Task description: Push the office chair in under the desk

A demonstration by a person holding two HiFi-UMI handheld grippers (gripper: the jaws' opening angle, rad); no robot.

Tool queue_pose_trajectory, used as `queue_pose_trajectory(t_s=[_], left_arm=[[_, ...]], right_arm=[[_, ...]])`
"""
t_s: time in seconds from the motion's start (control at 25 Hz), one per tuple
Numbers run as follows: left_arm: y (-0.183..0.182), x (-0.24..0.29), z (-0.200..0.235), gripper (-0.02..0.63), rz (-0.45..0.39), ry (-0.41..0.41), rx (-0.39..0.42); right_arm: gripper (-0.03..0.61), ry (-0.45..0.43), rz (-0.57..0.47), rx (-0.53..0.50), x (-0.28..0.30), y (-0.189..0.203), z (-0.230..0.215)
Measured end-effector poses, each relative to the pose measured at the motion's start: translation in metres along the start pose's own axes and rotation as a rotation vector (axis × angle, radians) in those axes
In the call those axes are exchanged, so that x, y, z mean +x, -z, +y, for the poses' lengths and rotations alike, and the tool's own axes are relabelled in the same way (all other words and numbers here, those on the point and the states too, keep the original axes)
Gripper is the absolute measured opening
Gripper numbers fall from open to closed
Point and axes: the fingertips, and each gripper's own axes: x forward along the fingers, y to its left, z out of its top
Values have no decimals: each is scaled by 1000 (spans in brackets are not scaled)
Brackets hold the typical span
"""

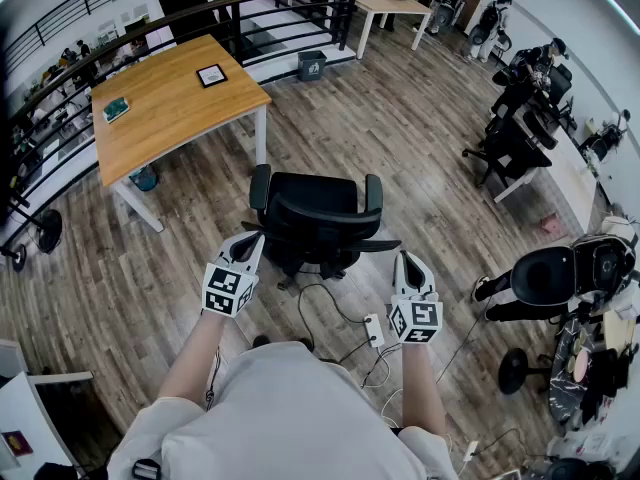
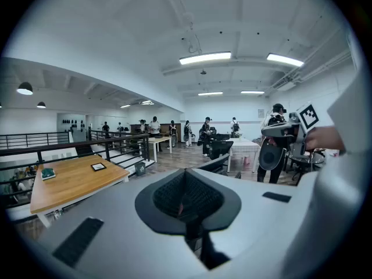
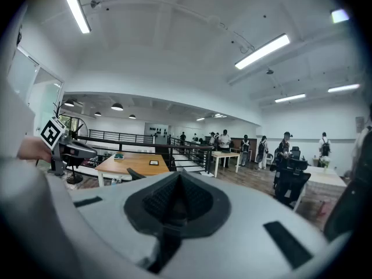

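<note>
Seen from above, the office chair (image 1: 315,218) has its backrest covering most of the seat, and its wheeled base is largely hidden beneath. On the desk (image 1: 170,103), a small dark flat item (image 1: 211,75) and a greenish one (image 1: 116,109) near the left end are too small to identify. The person (image 1: 270,408) is cut off by the near edge — and in their own views the left gripper (image 2: 186,179) and right gripper (image 3: 174,182) fill the near half with pale casing, hiding the floor and nearly all of the chair.

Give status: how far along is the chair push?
Done: nothing; the black office chair stands beside, not under, the wooden white-legged desk. In hand: left hand-held gripper and right hand-held gripper, both shut and empty, sit behind its backrest. Left: the whole push.
</note>
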Motion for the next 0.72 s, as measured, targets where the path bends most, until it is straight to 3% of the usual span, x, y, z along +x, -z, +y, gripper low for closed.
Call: queue_pose_trajectory(t_s=[0.72], left_arm=[[1, 0, -2, -2, 1, -12, -18]], right_arm=[[6, 12, 2, 4, 2, 5, -8]])
